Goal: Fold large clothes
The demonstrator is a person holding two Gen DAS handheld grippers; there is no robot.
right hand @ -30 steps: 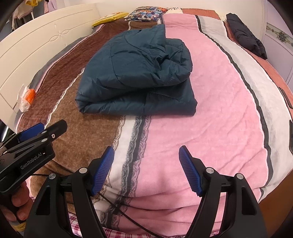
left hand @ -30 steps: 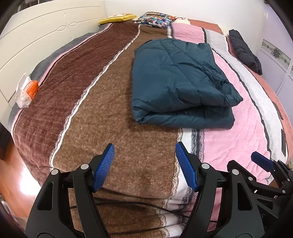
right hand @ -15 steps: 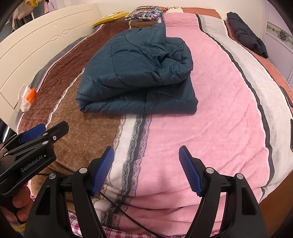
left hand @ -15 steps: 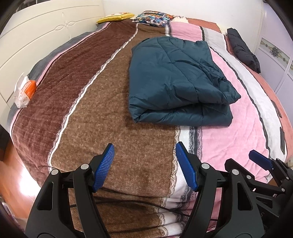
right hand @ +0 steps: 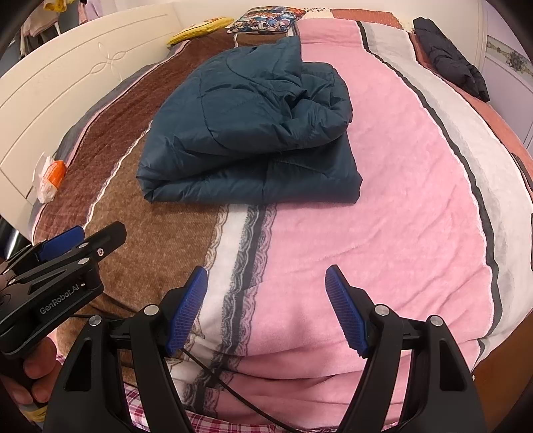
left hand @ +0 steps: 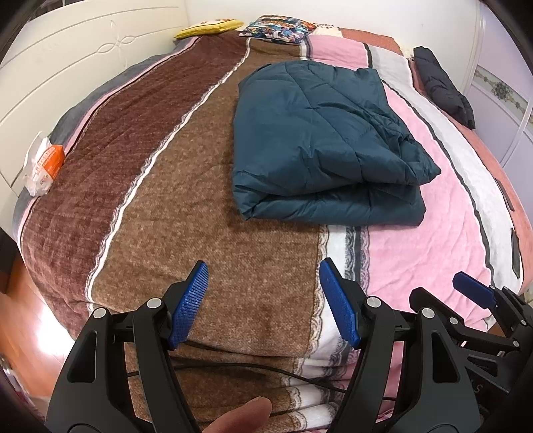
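A dark teal quilted jacket (left hand: 319,143) lies folded in layers on the striped bedspread (left hand: 186,206), in the middle of the bed; it also shows in the right wrist view (right hand: 253,133). My left gripper (left hand: 263,299) is open and empty, held over the near edge of the bed, well short of the jacket. My right gripper (right hand: 266,306) is open and empty, also near the bed's front edge, to the right of the left one. Each gripper shows at the side of the other's view.
A dark garment (left hand: 443,86) lies at the far right of the bed. Pillows (left hand: 276,26) sit at the far end. A white and orange packet (left hand: 43,163) lies at the left edge by the white headboard (left hand: 66,60). A black cable (left hand: 253,366) runs below the grippers.
Both grippers have stayed open and empty. The left view has shifted slightly, so the jacket sits a little nearer and lower in it. The jacket has not moved.
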